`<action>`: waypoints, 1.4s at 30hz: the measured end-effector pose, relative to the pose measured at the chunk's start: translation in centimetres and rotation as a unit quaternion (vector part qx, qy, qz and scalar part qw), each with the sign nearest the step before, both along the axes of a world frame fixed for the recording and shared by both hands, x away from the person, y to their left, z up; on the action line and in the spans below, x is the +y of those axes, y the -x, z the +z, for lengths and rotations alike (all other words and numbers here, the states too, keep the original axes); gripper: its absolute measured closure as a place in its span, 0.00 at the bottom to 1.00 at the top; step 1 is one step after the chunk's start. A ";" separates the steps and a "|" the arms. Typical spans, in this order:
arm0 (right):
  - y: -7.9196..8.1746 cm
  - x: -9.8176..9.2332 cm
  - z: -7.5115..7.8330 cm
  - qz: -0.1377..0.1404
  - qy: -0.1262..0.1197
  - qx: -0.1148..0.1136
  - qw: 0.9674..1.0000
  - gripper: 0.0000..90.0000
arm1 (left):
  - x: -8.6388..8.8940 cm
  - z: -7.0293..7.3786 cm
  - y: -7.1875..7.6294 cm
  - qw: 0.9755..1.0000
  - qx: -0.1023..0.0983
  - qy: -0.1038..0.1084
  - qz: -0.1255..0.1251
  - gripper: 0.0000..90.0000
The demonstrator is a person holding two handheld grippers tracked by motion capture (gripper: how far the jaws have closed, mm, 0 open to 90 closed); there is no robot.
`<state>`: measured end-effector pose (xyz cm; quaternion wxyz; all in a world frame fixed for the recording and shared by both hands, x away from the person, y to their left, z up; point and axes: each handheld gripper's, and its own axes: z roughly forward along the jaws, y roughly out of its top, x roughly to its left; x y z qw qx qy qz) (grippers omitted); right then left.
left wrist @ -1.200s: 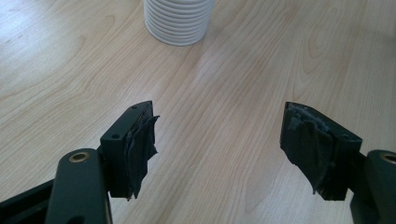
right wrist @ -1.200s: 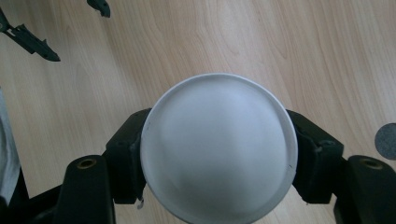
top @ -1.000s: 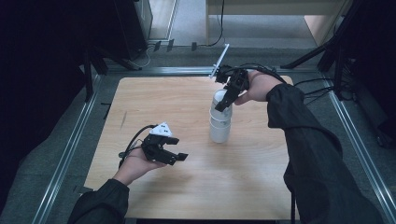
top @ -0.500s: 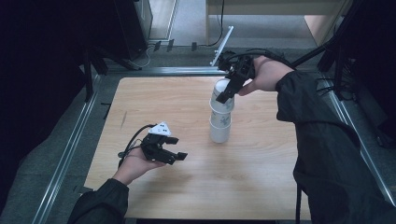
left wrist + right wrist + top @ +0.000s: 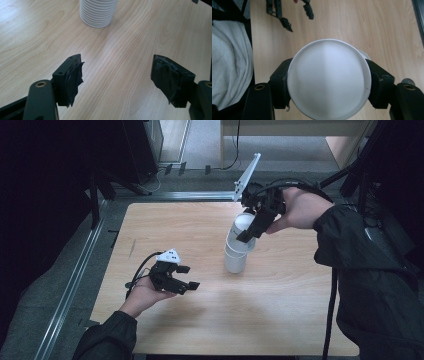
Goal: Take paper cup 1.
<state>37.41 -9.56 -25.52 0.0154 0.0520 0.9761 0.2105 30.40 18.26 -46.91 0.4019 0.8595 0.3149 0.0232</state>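
A stack of white paper cups (image 5: 235, 259) stands upright mid-table, and its ribbed base (image 5: 97, 12) shows far ahead in the left gripper view. My right gripper (image 5: 245, 232) is shut on the top cup (image 5: 243, 222) and holds it just above the stack. The cup's round bottom (image 5: 329, 77) sits between both pads, and the jaws have just been closing slightly on it. My left gripper (image 5: 189, 277) lies low over the table's front left. Its jaws have just been opening and stand apart (image 5: 125, 77) with nothing between them. It also appears far off as the left gripper (image 5: 300, 22).
The wooden table (image 5: 300, 310) has bare room to the right and front of the stack. Metal rails (image 5: 75, 280) run along its left side. A white cloth (image 5: 229, 62) lies off the table's edge in the right gripper view.
My right hand has risen and drawn back with the top cup, pulling it up off the stack. The left hand has stayed in place.
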 end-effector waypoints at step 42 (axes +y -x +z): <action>4.0 -3.8 -15.8 -0.038 -0.194 0.071 0.978 0.37 | -0.7 0.4 0.3 0.998 0.001 0.039 -0.053 0.14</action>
